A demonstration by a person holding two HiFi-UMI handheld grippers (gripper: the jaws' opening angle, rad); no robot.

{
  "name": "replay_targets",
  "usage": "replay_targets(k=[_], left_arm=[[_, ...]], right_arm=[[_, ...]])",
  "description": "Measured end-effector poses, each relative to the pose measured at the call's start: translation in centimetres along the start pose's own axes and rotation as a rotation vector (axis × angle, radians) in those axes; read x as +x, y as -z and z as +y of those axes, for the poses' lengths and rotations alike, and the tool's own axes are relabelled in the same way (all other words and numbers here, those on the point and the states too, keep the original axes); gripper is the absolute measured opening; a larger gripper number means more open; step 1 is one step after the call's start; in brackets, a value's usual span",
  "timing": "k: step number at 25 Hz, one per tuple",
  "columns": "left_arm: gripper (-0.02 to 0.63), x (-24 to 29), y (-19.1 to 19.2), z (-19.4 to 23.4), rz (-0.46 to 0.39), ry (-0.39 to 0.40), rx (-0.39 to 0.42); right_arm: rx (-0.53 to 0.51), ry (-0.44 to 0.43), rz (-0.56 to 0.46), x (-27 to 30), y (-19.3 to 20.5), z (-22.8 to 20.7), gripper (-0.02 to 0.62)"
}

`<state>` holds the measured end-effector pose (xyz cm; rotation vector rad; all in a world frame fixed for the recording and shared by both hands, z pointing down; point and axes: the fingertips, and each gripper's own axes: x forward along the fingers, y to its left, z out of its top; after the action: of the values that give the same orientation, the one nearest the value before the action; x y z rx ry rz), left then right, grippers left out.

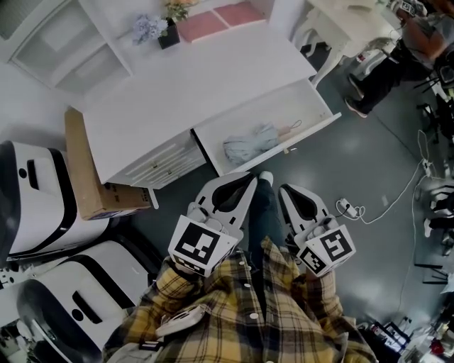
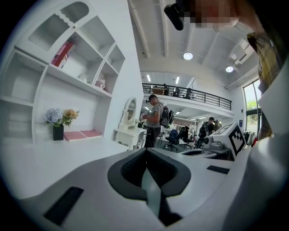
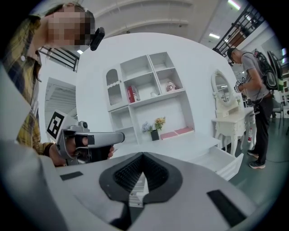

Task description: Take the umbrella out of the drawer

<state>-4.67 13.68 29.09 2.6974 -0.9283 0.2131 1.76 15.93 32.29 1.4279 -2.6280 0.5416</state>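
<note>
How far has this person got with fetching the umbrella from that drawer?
Done: the drawer stands pulled open. In hand: nothing; the left gripper and right gripper are shut and empty, short of the drawer. Left: the folded umbrella lies inside, not yet grasped.

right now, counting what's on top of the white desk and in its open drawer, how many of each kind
umbrella: 1
flower pot: 1
pink pads: 2
total: 4
</note>
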Motion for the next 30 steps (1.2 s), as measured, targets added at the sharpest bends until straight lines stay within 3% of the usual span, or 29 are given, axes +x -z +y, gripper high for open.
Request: replay_targets(k=[15,30], left_arm=[[0.020,8.7,-3.5,6.3,0.001,-0.077,-0.005],[0.020,17.9,-7.1,13.0,0.008,-0.279,-0.031]], right_arm=[[-0.025,-0.117,0.045,8.1,-3.9,-7.3,0.017],[-0.065,-0.357,0.080,16.7,-9.5,-15.8,0.017]])
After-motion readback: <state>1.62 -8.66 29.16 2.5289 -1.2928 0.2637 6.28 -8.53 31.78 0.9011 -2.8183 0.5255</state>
